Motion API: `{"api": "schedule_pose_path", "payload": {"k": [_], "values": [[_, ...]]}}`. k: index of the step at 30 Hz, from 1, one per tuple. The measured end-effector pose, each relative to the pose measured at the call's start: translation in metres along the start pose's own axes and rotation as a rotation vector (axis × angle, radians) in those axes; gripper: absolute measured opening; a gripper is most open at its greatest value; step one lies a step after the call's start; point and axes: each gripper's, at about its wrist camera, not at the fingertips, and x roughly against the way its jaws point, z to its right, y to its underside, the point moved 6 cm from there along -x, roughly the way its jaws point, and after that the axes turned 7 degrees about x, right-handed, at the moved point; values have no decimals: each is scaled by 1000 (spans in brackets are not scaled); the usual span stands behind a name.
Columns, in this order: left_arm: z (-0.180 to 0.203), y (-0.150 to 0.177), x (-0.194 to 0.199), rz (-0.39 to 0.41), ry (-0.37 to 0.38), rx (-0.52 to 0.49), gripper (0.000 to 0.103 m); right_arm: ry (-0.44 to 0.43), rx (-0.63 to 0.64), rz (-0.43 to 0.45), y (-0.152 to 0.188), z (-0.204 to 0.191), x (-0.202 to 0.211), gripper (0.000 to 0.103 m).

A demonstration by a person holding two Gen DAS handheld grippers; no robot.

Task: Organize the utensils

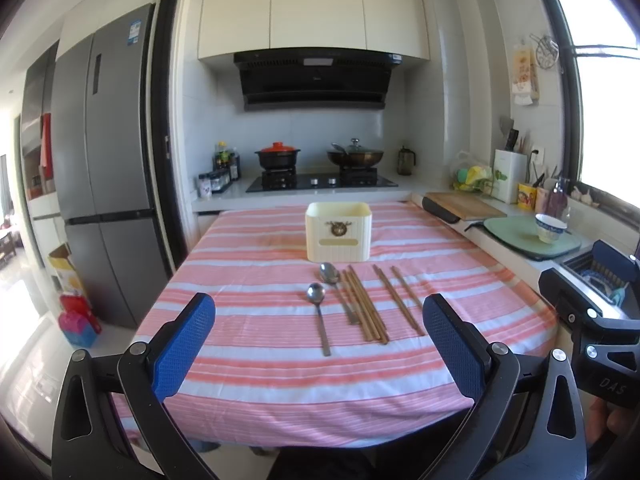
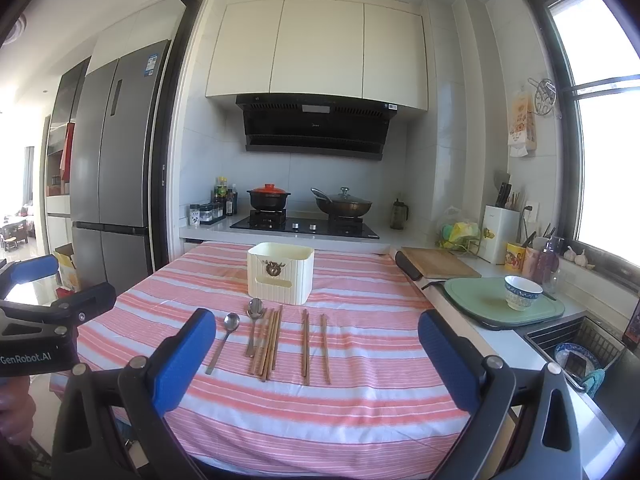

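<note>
Left wrist view: 2 spoons [image 1: 320,312], 6 chopsticks [image 1: 366,306], 1 holder [image 1: 338,232].

Walls: white tiles gleaming behind the range hood [image 1: 314,80].
Window [image 2: 604,152]: daylight pouring in.
Fridge [image 1: 108,168]: standing left, grey.

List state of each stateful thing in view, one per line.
left gripper: open, holding nothing
right gripper: open, holding nothing
utensil box: upright, top open
spoons: lying flat on the tablecloth
chopsticks: lying flat, outside the box
clay pot: lid on
wok: lid on
bowl: upright on the green mat
</note>
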Motion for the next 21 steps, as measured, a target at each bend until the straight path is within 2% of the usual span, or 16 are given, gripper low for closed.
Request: {"api": "schedule_pose_path", "payload": {"k": [21], "values": [[3, 2, -7, -12, 11, 3, 103, -1, -3, -12, 3, 3, -3, 103]]}}
